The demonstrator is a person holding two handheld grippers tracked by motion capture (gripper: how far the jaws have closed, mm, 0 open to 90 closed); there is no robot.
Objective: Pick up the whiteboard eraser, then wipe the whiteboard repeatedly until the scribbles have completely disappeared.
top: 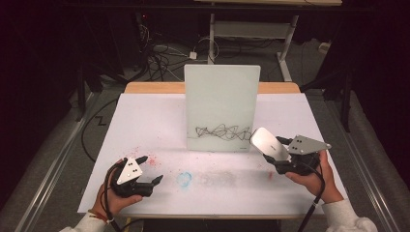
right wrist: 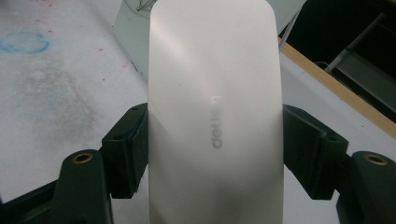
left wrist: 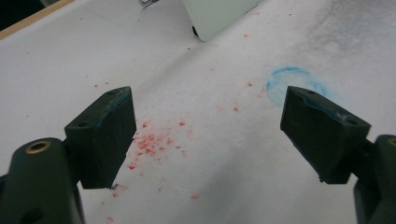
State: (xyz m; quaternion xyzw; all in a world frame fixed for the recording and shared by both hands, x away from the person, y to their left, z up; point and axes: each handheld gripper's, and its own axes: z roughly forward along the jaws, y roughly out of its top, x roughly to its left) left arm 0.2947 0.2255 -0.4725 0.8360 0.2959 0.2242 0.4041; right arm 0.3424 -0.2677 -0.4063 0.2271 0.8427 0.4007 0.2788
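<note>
On the left side of the bench [top: 145, 111] my left claw [top: 149, 170] rests low near the near edge, with its jaws spread wide and nothing between them. In the left gripper view I see only the white cover of the bench between the two pads, with red crumbs [left wrist: 152, 140] scattered on it and a blue ring mark [left wrist: 294, 84] a little farther to the right. I judge that this claw is parked there to stay out of the way, because the work is on the other side.

In the middle, toward the far side, a white board [top: 222, 96] stands upright, and a black scribble [top: 223, 131] runs across its lower part. It stands facing me, so its surface is easy to reach from the near side.

On the right, my right claw [top: 276, 155] is closed on a white eraser [top: 270, 143]. In the right gripper view the two pads press on its long sides, and the smooth white back with a grey logo points away from the claw, beyond the fingertips. I think it is held this way so that the underside can be put flat against the board. The eraser is in the air, just right of the lower right corner of the board and near the end of the scribble; I cannot tell if it touches the board.
</note>
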